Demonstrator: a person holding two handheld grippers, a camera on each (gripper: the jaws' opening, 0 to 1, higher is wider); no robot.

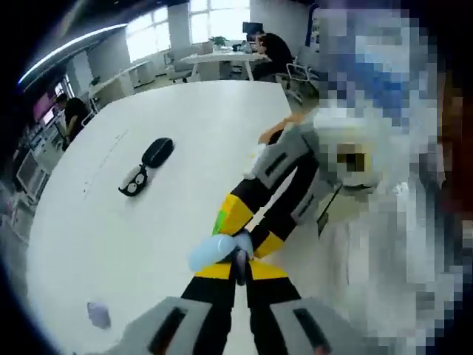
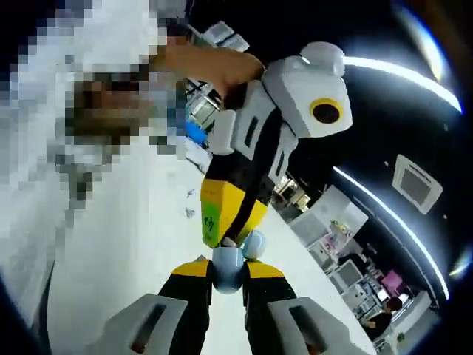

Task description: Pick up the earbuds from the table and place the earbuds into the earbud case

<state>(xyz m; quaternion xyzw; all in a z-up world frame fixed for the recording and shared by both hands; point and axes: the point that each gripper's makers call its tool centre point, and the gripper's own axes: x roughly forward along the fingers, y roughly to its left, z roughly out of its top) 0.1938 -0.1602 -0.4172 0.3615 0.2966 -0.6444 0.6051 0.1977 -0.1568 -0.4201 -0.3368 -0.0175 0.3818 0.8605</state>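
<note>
The earbud case (image 1: 218, 250) is a small, glossy, pale blue rounded shell, held up above the white table where the two grippers' yellow-and-black jaw tips meet. In the right gripper view the earbud case (image 2: 228, 268) shows as a smooth light-blue lump pinched between the jaws. Whether it is open, or holds any earbud, cannot be told.

I see a large white table (image 1: 148, 214) in an open office. Bright windows (image 1: 211, 15) line the far wall, with desks (image 1: 214, 61) and chairs (image 1: 299, 74) before them. Long ceiling light strips (image 2: 403, 70) glow overhead beside a ceiling vent (image 2: 416, 183).
</note>
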